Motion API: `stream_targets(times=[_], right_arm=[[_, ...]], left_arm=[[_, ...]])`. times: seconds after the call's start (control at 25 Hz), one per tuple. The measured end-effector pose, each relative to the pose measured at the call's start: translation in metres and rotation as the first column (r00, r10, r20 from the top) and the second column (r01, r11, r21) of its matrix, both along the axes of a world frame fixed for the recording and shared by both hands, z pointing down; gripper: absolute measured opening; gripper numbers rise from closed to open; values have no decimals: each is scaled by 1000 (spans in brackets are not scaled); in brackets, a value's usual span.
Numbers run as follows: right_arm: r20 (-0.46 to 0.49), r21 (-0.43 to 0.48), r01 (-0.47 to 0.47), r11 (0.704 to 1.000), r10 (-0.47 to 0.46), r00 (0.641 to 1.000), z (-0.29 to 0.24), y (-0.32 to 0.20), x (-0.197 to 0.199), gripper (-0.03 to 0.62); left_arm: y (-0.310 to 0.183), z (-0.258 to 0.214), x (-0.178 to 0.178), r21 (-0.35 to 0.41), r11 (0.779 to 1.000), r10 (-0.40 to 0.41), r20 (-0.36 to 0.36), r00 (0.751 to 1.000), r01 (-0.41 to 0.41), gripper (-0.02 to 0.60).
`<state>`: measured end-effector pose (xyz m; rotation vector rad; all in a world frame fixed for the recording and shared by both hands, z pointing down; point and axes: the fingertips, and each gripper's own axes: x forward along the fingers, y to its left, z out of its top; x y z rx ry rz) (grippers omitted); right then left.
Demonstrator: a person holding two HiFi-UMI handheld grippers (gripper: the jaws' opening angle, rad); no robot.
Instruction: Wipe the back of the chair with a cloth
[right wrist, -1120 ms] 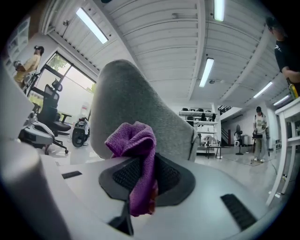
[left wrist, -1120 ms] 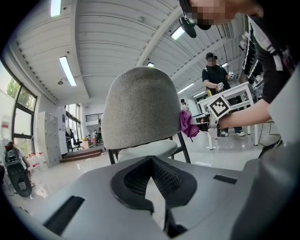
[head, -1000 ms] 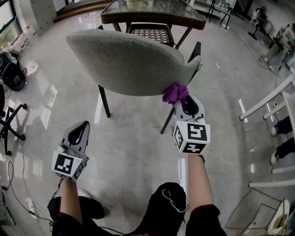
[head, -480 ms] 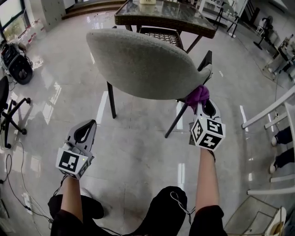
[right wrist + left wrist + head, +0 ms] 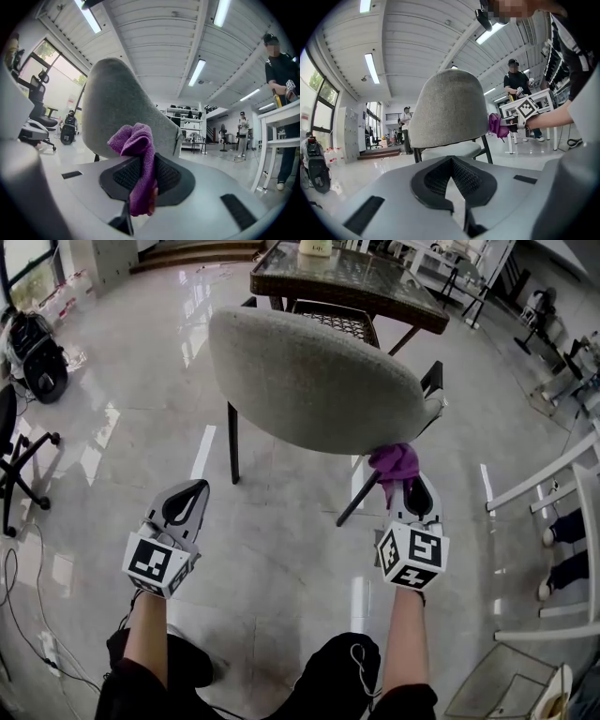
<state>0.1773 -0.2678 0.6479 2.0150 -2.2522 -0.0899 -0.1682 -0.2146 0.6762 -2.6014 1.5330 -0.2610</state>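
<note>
Purple cloth (image 5: 394, 462) has barely shifted in the last second. It's touching the lower right edge of the grey chair back (image 5: 309, 381), so the wipe looks stalled there. Your right gripper (image 5: 401, 486) is clamped tight on it. Your left gripper (image 5: 190, 493) is closed on nothing, well clear. The back is curved, fuzzy fabric, and most of it is probably unwiped.

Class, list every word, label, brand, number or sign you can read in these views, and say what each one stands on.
No readable words, numbers or brands appear in any view.
Left gripper: its cube shows only a black-and-white square pattern, no letters.
Right gripper: the same kind of pattern on its cube.
Purple cloth and grey chair: no label visible.
</note>
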Motion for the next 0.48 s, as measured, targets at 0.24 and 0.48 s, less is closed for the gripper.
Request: stream_targets(times=[0.24, 0.48], right_arm=[[-2, -8, 42, 999, -42, 999, -16, 20, -64, 86], [31, -46, 79, 996, -78, 997, -43, 38, -114, 86]], left_arm=[[-4, -18, -17, -26, 999, 21, -21, 1000, -22, 9], [-4, -63, -31, -58, 998, 24, -40, 999, -26, 9]])
